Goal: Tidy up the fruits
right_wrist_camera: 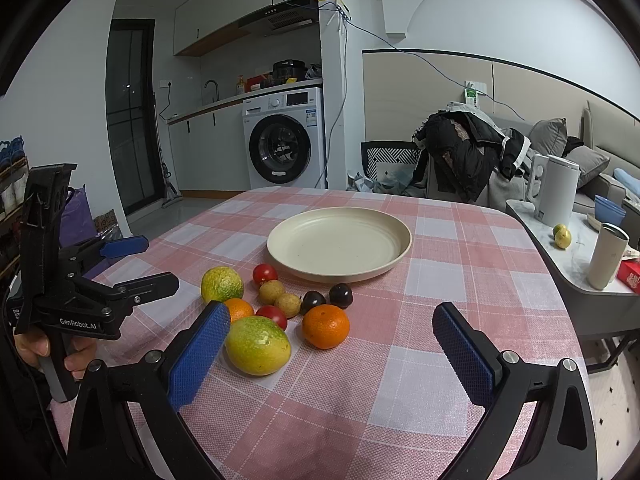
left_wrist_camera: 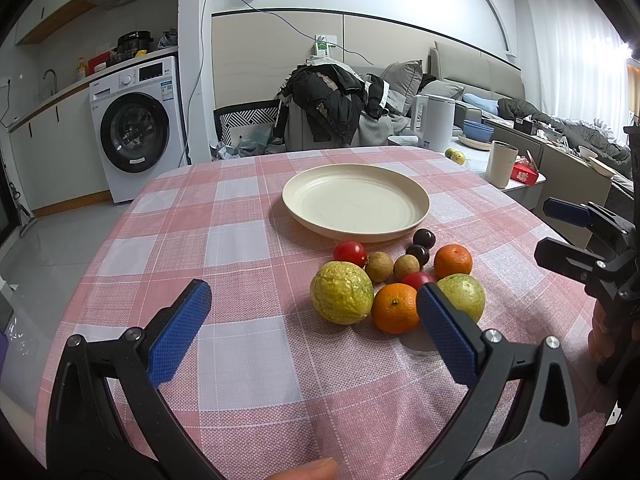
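Your left gripper [left_wrist_camera: 314, 312] and right gripper [right_wrist_camera: 328, 332] hover with jaws spread wide and empty; the fruit cluster [right_wrist_camera: 276, 306] sits on the table just short of the empty plate [right_wrist_camera: 340, 270], the orange [right_wrist_camera: 325, 326] lying nearest your right jaws.

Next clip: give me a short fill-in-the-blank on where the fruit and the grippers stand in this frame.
1. The cream plate holds ____ fruit.
2. The number of oranges in the fruit pile on the checked tablecloth is ____.
3. The left gripper and the right gripper both have their jaws ____.
4. The two dark plums lie on the side of the pile nearest the ____.

Missing words: no; two; open; plate
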